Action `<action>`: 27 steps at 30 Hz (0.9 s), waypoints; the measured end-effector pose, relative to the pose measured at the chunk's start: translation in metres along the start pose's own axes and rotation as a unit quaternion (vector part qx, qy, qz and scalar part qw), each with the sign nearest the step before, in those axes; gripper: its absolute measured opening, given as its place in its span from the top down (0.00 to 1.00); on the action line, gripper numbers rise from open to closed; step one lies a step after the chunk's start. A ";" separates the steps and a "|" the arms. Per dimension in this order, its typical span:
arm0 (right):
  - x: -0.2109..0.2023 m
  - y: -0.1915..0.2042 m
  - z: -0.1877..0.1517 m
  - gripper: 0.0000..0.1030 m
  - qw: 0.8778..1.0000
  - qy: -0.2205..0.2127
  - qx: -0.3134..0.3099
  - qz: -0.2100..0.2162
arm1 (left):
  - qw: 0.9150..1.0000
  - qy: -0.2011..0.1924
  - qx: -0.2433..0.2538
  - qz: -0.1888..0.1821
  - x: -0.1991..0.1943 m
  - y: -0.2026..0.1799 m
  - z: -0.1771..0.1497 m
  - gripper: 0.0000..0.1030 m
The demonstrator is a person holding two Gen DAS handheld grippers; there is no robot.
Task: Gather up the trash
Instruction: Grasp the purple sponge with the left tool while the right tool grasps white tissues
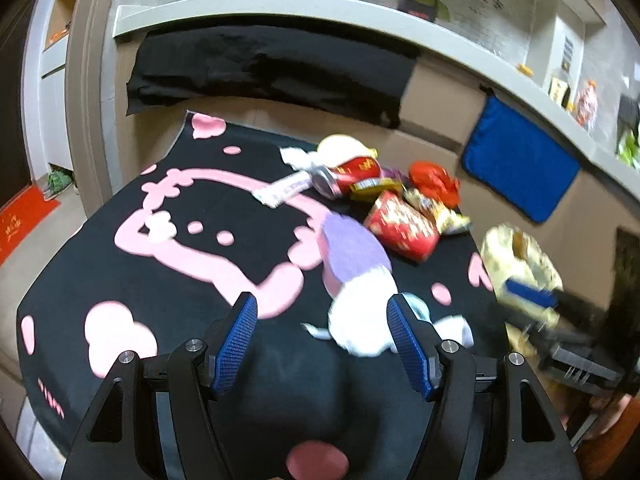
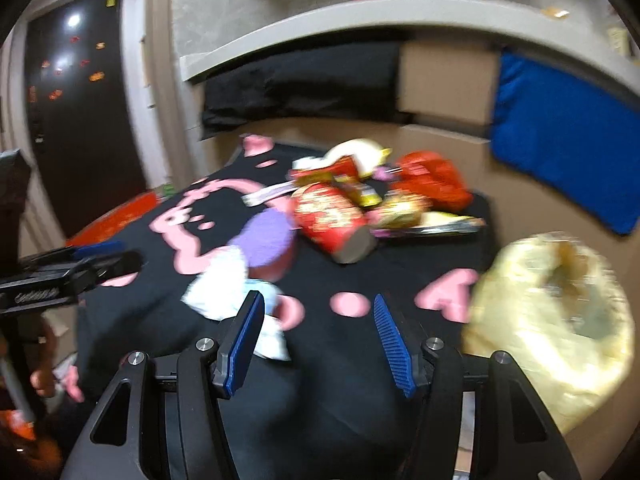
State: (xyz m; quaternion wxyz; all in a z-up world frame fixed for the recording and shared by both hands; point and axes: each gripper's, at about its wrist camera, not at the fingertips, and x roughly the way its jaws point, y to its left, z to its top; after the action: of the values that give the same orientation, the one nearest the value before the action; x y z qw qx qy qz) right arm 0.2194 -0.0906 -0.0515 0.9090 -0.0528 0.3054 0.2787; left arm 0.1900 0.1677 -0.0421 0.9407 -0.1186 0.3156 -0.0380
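- The left claw [image 1: 322, 312] hangs over the near part of the worktop [image 1: 120, 264], its blue pads spread wide with nothing between them; the black cloth with pink cartoon shapes shows through the gap.
- Just past its right pad lies a crumpled white tissue [image 1: 360, 320], touching a purple and pink paper piece [image 1: 352, 248] behind it. From the right wrist the same tissue [image 2: 224, 288] sits to the left, partly behind that claw's left pad.
- Farther back the trash is heaped together: a red printed snack cup [image 1: 400, 228] on its side, a red can [image 1: 344, 178], a flat white wrapper [image 1: 284, 190], yellow wrappers and a crumpled red bag [image 1: 434, 182].
- Only the left wrist view shows the can's metal end clearly; the right wrist view is blurred, but shows the cup's grey bottom [image 2: 354, 246] turned toward the near edge.
- The right claw [image 2: 318, 322] is also spread wide and empty, over the cloth near the pink dots.
- At the right, beyond the worktop's edge, a pale yellow plastic bag [image 2: 552, 320] gapes; in the left wrist view the bag [image 1: 520, 256] appears behind the right claw's blurred body.
- A blue cloth [image 1: 520, 164] hangs on the wall at the far right.
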 end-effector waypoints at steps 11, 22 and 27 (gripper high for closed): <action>0.105 0.039 0.014 0.61 0.987 0.130 -0.024 0.089 | 0.999 0.039 -0.034 0.007 0.024 0.035 0.023 0.35; 0.049 -0.058 0.008 0.68 0.987 0.105 0.106 0.053 | 0.986 0.150 -0.063 -0.022 0.109 -0.001 0.034 0.48; 0.036 -0.100 0.004 0.68 0.984 0.092 0.152 0.017 | 0.985 0.155 -0.065 -0.033 0.138 -0.016 0.040 0.51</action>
State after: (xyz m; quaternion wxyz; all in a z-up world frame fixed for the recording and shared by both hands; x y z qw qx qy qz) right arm 0.2989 -0.1566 -0.0764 0.8695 0.0660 0.4277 0.2381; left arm 0.3246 0.1405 -0.0877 0.8689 -0.1831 0.4550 -0.0666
